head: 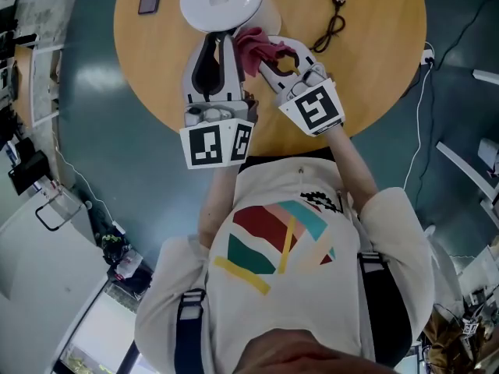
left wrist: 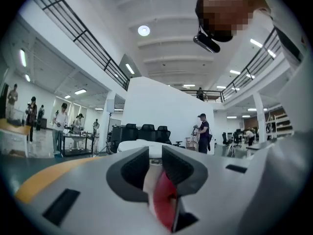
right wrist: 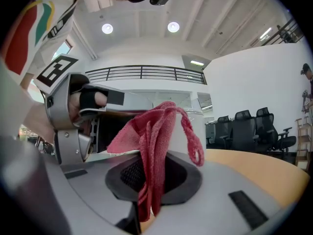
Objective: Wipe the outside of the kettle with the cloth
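- Kettle (head: 222,2): white, lid on, upright on the far part of the round table (head: 374,45). A hard sideways push from either tool could slide or tip it.
- Cloth (head: 253,49): red, bunched just beside the kettle, clamped in the closed jaws of the right gripper (head: 271,59). A shallow bite may slip under wiping pressure.
- Left gripper (head: 221,44): jaws narrowly parted, with a cloth fold in the gap (apparently unpinched). The fold may snag as the tools separate.
- Cable (head: 331,26): lies loose to the right and could catch.

Readable text: I am finding none.
Left cube (head: 217,145), on my left gripper (head: 221,42): I am seeing only square markers.
Right cube (head: 314,107), on my right gripper (head: 266,54): likewise.
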The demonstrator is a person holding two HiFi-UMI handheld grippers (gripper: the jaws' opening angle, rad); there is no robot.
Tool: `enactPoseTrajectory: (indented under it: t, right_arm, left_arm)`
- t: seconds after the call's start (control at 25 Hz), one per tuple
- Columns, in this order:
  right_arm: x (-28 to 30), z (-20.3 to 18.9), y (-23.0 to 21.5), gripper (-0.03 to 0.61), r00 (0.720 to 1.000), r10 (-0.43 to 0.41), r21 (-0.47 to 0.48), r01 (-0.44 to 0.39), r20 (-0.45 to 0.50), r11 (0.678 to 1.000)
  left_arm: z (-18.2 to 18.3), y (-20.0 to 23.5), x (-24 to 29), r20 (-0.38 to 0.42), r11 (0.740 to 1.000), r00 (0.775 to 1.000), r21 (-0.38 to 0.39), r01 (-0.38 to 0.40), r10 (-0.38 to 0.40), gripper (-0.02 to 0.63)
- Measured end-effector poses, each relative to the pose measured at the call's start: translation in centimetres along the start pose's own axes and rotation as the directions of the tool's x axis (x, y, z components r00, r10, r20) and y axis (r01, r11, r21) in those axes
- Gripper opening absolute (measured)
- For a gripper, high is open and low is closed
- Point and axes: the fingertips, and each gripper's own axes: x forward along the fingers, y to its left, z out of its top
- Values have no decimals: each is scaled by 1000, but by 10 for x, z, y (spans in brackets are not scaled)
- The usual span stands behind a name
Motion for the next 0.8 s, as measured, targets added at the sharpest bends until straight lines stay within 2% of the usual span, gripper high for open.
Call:
enactPoseTrajectory:
  t: [0.12, 0.36, 0.52, 0.64, 0.8]
  right_arm:
    - [-1, 2, -1, 38, 1000, 18, -57, -19, -8, 998]
    - [10, 3, 11, 38, 998, 58, -66, -59, -14, 996]
    - [15, 3, 9, 38, 999, 48, -72, -49, -7, 996]
    - [10, 4, 3, 39, 997, 66, -129, -70, -39, 989]
    - [0, 10, -7, 38, 998, 49, -157, -54, -38, 986]
  left_arm:
    - [0, -1, 1, -11, 997, 1000, 76, 2, -1, 110]
    - [2, 0, 0, -17, 997, 999, 74, 31, -30, 109]
    - [2, -1, -1, -11, 996, 999, 72, 46, -46, 109]
    - [2, 0, -1, -3, 997, 998, 60, 57, -57, 107]
    - [3, 1, 0, 0, 996, 998, 53, 65, -65, 98]
